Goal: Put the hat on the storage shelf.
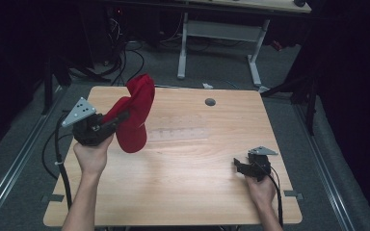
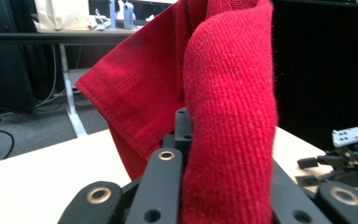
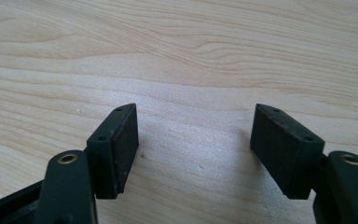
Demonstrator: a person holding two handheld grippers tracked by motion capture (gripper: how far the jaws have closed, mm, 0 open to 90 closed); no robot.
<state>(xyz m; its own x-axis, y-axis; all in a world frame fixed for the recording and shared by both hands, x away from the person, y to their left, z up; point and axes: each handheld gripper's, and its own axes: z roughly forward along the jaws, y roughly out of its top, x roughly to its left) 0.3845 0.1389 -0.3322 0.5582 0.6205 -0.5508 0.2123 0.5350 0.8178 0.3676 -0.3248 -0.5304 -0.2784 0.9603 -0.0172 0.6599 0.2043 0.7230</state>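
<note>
1. here, the left gripper point(image 1: 118, 118) is clenched on the red cloth point(image 1: 134, 115), raised above the table point(image 1: 183, 192) on its left side.
2. the cloth stands up past the jaws, then droops; its lower fold hangs close over the wood, contact not discernible from the high view.
3. in the left gripper view the cloth point(image 2: 223, 116) drapes thickly over and between the jaws, a hemmed corner falling to the left.
4. the right gripper point(image 1: 239, 164) rests low near the table's right front edge, well apart from the cloth, held in the right hand point(image 1: 261, 188).
5. in the right gripper view its jaws stand released and wide, pads point(image 3: 123, 147) facing each other over bare wood, nothing between them.
6. a small dark round hole point(image 1: 210, 102) sits near the table's far edge.
</note>
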